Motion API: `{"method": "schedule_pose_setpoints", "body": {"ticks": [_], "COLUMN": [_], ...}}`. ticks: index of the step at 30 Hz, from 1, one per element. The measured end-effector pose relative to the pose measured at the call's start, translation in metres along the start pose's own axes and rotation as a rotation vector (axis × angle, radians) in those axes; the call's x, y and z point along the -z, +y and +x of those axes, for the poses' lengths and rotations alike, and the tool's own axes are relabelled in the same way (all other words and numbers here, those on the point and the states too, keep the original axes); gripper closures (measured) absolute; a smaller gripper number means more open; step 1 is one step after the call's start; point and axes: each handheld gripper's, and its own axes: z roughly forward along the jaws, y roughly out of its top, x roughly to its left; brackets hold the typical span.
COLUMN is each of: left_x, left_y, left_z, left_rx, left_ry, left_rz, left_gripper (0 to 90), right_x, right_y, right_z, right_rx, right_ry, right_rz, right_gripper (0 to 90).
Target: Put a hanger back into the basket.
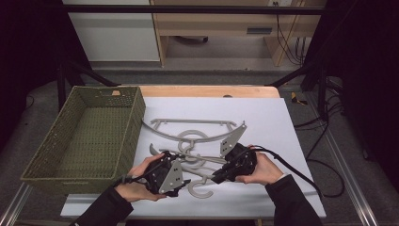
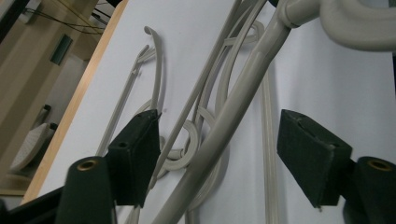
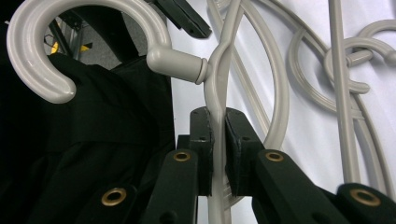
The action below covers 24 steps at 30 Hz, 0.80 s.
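Note:
Several grey plastic hangers (image 1: pixel 194 123) lie tangled on the white sheet. One hanger (image 1: pixel 203 187) is lifted near the front edge, its hook (image 3: pixel 70 37) curling toward the person. My right gripper (image 1: pixel 218 177) (image 3: pixel 218 140) is shut on this hanger's neck just below the hook. From the left, my left gripper (image 1: pixel 182 178) (image 2: pixel 224 154) stands open with the same hanger's arm (image 2: pixel 233 116) running between its pads (image 2: pixel 135 154) without touching them. A hand holds each gripper.
A green woven basket (image 1: pixel 136 117) stands empty on the table's left side, its near corner close to the left hand. The white sheet (image 1: pixel 277 127) covers a wooden table (image 1: pixel 207 91). Black cables trail off to the right.

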Motion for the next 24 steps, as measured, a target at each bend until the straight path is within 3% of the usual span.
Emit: {"method": "schedule_pose_setpoints", "body": {"ticks": [3, 5, 7, 10, 19, 24], "left_x": [-0.003, -0.005, -0.006, -0.009, -0.012, -0.012], "left_y": [0.001, 0.001, 0.002, 0.002, 0.001, 0.000], "left_z": [-0.002, -0.003, -0.004, -0.006, -0.008, -0.013], "left_rx": [-0.028, -0.077, -0.092, -0.125, -0.158, -0.179], "left_ry": [0.004, 0.012, 0.013, 0.018, 0.015, 0.016], "left_rz": [0.010, 0.035, 0.042, 0.043, 0.052, 0.064], "left_gripper": [33.5, 40.5, 42.4, 52.2, 70.0, 72.6], "right_x": [-0.001, -0.002, -0.003, -0.004, -0.005, -0.006], "right_y": [0.000, 0.000, 0.000, 0.000, 0.000, 0.000], "right_z": [0.000, 0.001, 0.000, 0.001, 0.001, 0.001], "right_rx": [-0.001, 0.001, 0.002, -0.001, -0.002, 0.003], "right_ry": [0.009, 0.013, 0.014, 0.026, 0.039, 0.054], "right_rz": [0.000, 0.002, 0.002, 0.005, 0.018, 0.026], "right_gripper": [82.8, 82.8, 82.7, 82.8, 82.8, 82.7]}}
